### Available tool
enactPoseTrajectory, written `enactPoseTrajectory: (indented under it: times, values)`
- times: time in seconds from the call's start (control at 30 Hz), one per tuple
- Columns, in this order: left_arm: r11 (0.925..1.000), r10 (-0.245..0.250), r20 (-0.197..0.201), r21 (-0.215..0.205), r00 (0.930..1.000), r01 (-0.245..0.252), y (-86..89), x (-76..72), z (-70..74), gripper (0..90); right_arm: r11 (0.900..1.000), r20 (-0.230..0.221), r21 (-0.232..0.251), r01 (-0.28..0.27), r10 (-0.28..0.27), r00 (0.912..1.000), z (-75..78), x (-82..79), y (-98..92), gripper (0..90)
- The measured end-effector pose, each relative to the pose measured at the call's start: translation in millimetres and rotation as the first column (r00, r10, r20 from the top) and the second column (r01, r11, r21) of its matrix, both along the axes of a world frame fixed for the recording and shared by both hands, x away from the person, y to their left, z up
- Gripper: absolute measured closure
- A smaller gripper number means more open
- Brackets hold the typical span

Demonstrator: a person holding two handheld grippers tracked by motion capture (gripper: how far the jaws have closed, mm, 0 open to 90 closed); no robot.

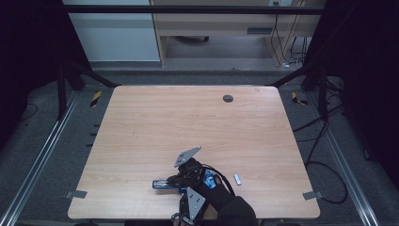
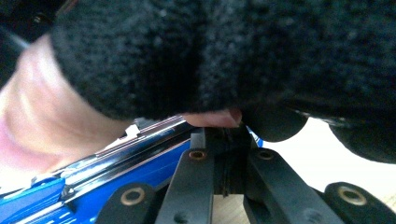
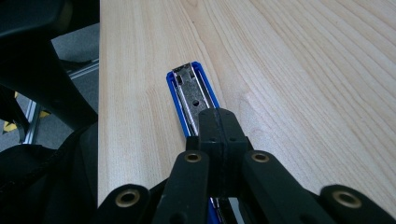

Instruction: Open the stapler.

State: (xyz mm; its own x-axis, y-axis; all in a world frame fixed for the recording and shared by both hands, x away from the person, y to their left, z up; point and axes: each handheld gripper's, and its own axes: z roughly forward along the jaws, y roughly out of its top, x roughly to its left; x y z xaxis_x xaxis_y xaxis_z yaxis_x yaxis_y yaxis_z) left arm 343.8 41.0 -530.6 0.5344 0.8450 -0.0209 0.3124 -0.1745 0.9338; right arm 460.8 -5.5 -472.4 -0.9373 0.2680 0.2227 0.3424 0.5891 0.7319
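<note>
Grey carpeted flooring with cables and aluminium rails surrounds a light wooden table (image 1: 188, 117), which carries a round dark grommet (image 1: 227, 98) near its far edge. Near the front edge, a blue stapler (image 1: 162, 184) lies flat on the wood with its metal staple channel facing up, lengthwise roughly parallel to that edge. A small silvery object (image 1: 237, 179), too small to identify, lies on the table just to the right of the grippers, apart from the stapler. In the high view the right gripper (image 1: 181, 178), topped by a grey three-cornered plate, reaches over the stapler's right portion, and the left gripper (image 1: 190, 207) sits just behind it at the table's front edge, a dark sleeve (image 1: 235, 212) entering from the bottom. In the right gripper view, the jaws are brought together with no visible gap, positioned over the near end of the stapler (image 3: 191, 95); whether they actually clamp any part of it cannot be determined. In the left gripper view, the left gripper (image 2: 224, 154) has its jaws likewise pressed together, with the blue stapler body (image 2: 116, 168) just to the left of them; any grip on it cannot be confirmed. A black knitted glove (image 2: 233, 56) crowds the upper part of that view, with a fingertip (image 2: 212, 119) showing just above the jaw tips.
</note>
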Motion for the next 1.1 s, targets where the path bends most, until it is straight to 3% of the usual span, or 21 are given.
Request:
enactPoseTrajectory:
  times: [0.43,0.6,0.73,0.87,1.1]
  values:
    - [1.0000,0.000,-0.001,-0.001,1.0000,0.000,0.1,0.0,0.0,89.7,1.000,-0.006,-0.025,-0.004,0.004,1.0000,0.0,0.2,2.0,90.0]
    - [1.0000,-0.002,-0.004,-0.007,1.0000,0.002,0.6,0.3,0.1,89.6,1.000,0.014,0.018,-0.002,0.002,0.9999,2.2,0.0,-1.5,90.0]
    - [1.0000,-0.002,-0.007,-0.009,1.0000,0.002,1.2,0.4,0.1,89.2,0.998,0.035,0.058,0.030,-0.032,0.9989,6.7,0.8,-8.6,83.1]
    - [0.9998,-0.012,-0.011,-0.017,0.9999,0.011,1.6,0.7,0.2,86.9,0.990,0.069,0.109,0.085,-0.093,0.9933,11.9,1.4,-17.7,70.3]
    - [0.9989,-0.033,-0.031,-0.033,0.9990,0.032,4.4,1.9,1.6,82.5,0.968,0.132,0.161,0.193,-0.214,0.9677,21.5,3.4,-40.5,53.5]
